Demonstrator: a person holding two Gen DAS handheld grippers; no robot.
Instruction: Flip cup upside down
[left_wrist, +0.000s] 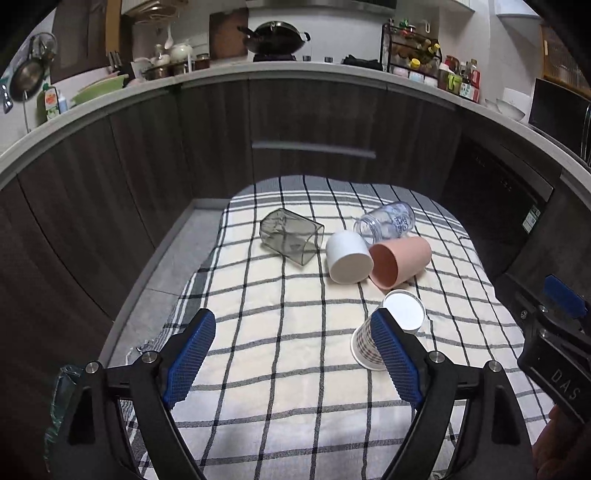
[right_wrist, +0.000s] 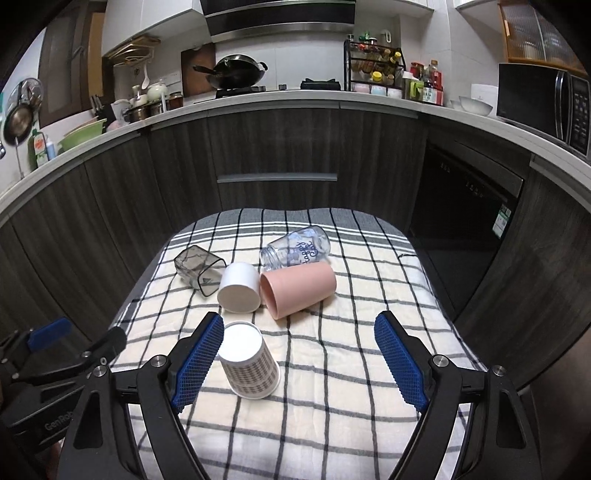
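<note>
A plaid paper cup (left_wrist: 400, 326) (right_wrist: 249, 360) stands upside down on the checked cloth, white base up. A pink cup (left_wrist: 400, 260) (right_wrist: 299, 286) lies on its side, mouth toward me. A white cup (left_wrist: 349, 256) (right_wrist: 240, 288) lies on its side beside it. A smoky square tumbler (left_wrist: 291, 236) (right_wrist: 199, 269) and a clear printed glass jar (left_wrist: 386, 221) (right_wrist: 295, 249) also lie on their sides. My left gripper (left_wrist: 297, 345) is open and empty, its right finger in front of the paper cup. My right gripper (right_wrist: 299, 349) is open and empty, its left finger beside the paper cup.
The checked cloth (left_wrist: 280, 332) (right_wrist: 332, 369) covers a small table before dark cabinets (right_wrist: 277, 155). The counter above holds a wok (right_wrist: 236, 70), a spice rack (right_wrist: 373, 70) and a microwave (right_wrist: 543, 99). The other gripper shows at each view's edge (left_wrist: 557, 332) (right_wrist: 55, 354).
</note>
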